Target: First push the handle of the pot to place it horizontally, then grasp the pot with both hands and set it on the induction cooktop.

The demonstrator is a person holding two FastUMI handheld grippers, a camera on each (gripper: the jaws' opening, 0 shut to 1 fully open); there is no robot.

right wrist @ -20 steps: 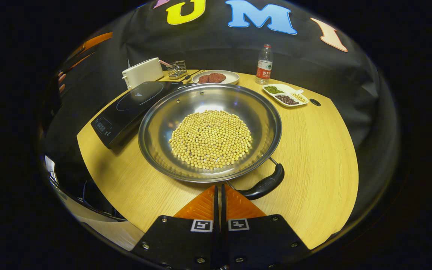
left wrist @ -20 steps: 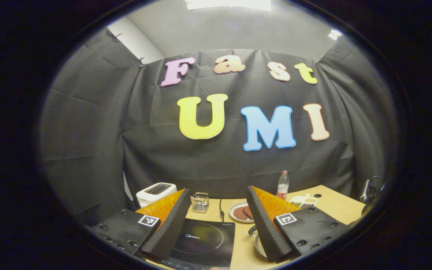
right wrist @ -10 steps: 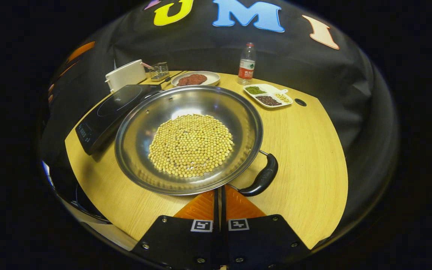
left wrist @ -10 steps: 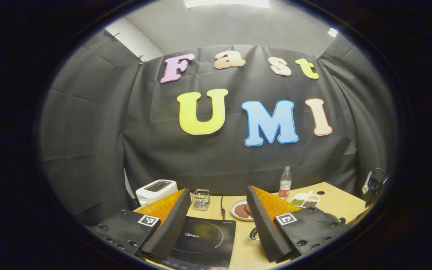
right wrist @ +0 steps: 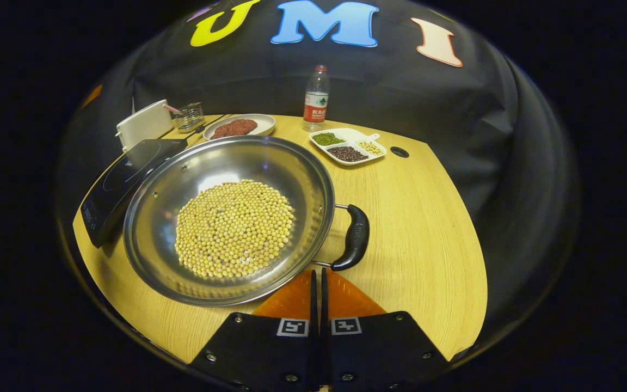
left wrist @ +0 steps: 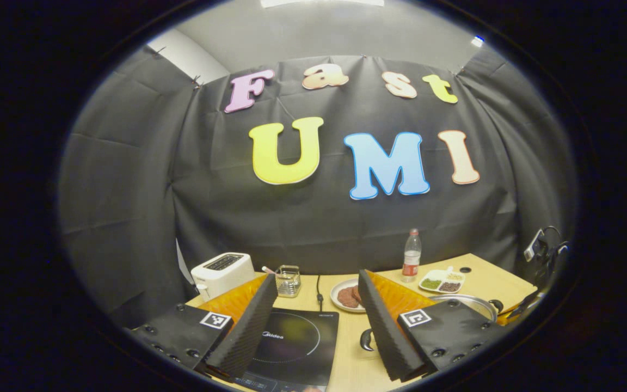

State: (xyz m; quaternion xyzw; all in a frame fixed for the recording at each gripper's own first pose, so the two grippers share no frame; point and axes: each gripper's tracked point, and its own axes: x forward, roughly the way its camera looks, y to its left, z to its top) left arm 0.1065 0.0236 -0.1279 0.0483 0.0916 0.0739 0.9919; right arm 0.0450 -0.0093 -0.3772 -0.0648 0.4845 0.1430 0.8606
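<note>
Steel pot (right wrist: 226, 218) full of soybeans (right wrist: 234, 228), divided dish (right wrist: 348, 146) of mixed beans, all on wood table (right wrist: 422, 228). Left gripper (left wrist: 316, 321) fingers spread; right gripper (right wrist: 318, 283) fingers pressed together, empty.

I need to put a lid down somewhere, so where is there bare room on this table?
The widest bare wood lies right of the pot and its handle, below the divided dish. The back edge is crowded: toaster, wire basket, plate of patties, bottle. The cooktop fills the left.
</note>
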